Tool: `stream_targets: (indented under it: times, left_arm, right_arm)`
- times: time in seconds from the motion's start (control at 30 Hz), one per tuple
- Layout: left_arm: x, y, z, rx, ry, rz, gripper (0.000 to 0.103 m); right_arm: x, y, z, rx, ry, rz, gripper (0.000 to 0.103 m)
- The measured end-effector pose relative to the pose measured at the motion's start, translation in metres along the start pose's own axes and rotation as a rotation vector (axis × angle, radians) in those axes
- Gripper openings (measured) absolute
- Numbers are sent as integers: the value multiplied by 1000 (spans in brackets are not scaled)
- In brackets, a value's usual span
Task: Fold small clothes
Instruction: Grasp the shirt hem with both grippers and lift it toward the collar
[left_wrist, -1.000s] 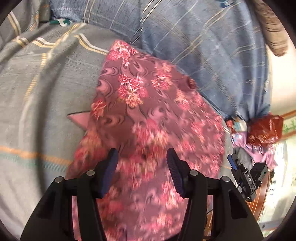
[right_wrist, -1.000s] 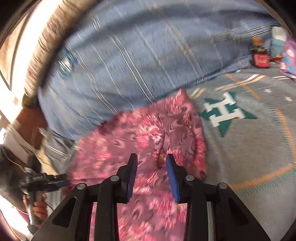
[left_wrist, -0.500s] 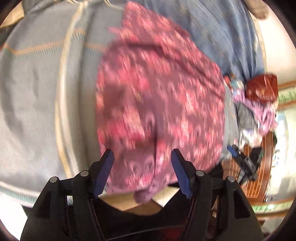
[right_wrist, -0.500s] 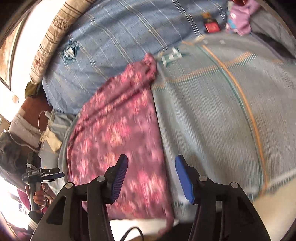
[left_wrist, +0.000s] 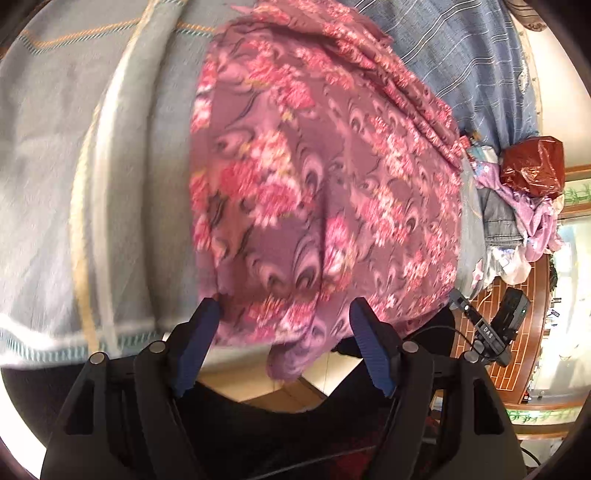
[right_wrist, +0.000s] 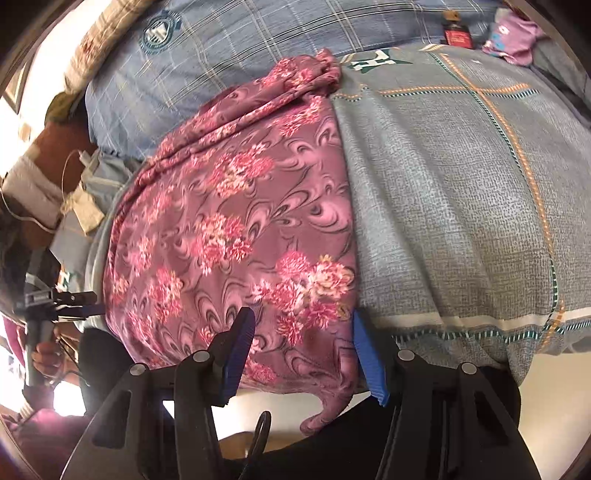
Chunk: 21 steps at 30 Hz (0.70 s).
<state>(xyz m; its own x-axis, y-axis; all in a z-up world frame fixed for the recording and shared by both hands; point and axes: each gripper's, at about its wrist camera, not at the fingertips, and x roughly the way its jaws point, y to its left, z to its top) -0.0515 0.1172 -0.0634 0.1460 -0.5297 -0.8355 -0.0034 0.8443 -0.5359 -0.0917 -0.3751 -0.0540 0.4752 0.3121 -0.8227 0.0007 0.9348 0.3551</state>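
A mauve garment with pink flowers (left_wrist: 314, 177) lies spread on the grey checked bedspread (left_wrist: 55, 147), its near hem hanging over the bed's front edge. It also shows in the right wrist view (right_wrist: 229, 229), bunched at its far end. My left gripper (left_wrist: 284, 317) is open, its blue pads either side of the hanging hem. My right gripper (right_wrist: 303, 332) is open over the garment's near right corner; the hem runs between its fingers. The right gripper shows at the right of the left wrist view (left_wrist: 487, 332), the left gripper at the left of the right wrist view (right_wrist: 59, 299).
A blue striped duvet (right_wrist: 258, 33) lies behind the garment. A pile of clothes (left_wrist: 524, 221) and a red plastic bag (left_wrist: 535, 166) sit at the bed's end. A small red-labelled bottle (right_wrist: 458, 33) and a lilac cloth (right_wrist: 513, 33) lie far back. The floor (left_wrist: 258, 380) shows below the bed edge.
Both grippers have pulled back from over the garment to the bed's front edge and opened wider. The garment now lies spread flatter, its hem over the edge.
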Motion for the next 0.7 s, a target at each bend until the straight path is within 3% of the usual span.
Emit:
stream_targets:
  times: [0.17,0.27,0.4,0.43,0.47,0.53,0.57,0.6,0.63,0.67,0.7]
  left_arm:
    - [6,6,-9,4,5,92,72]
    - [13,5,-11,-6,3,84,82]
    - [15,-3,-18,30,-36,136,80]
    - [13,-4,-20,37,-49,137,76]
    - [13,-4,-21,35,-53,138,63]
    - [11,-6,-25,49,-57,105,32]
    - [12,-7,-25,57,-57,95,9]
    - [15,-7,-25,61,-50,108,6]
    - [17,-6,-23,54,-54,113,6]
    - [17,-4,-22,28,-56,93,5]
    - [13,-2,-20,9,-63,72,4]
  right_arm:
    - [-1,-1,-4,-11,11,-15,57]
    - [-1,-1,-3,-13,9,-13,60]
    - [0,4,-4,-44,6,-32,60]
    - [1,5,-5,-52,4,-36,60]
    - [2,6,-5,-58,1,-42,60]
    - [2,8,-6,-64,-3,-59,59]
    - [3,9,-7,-72,-9,-75,55]
    - [3,11,-8,-80,-15,-93,52]
    - [3,13,-8,-89,-20,-114,35]
    - [3,15,-7,-115,-27,-161,4]
    - [3,16,-7,-128,-24,-171,5]
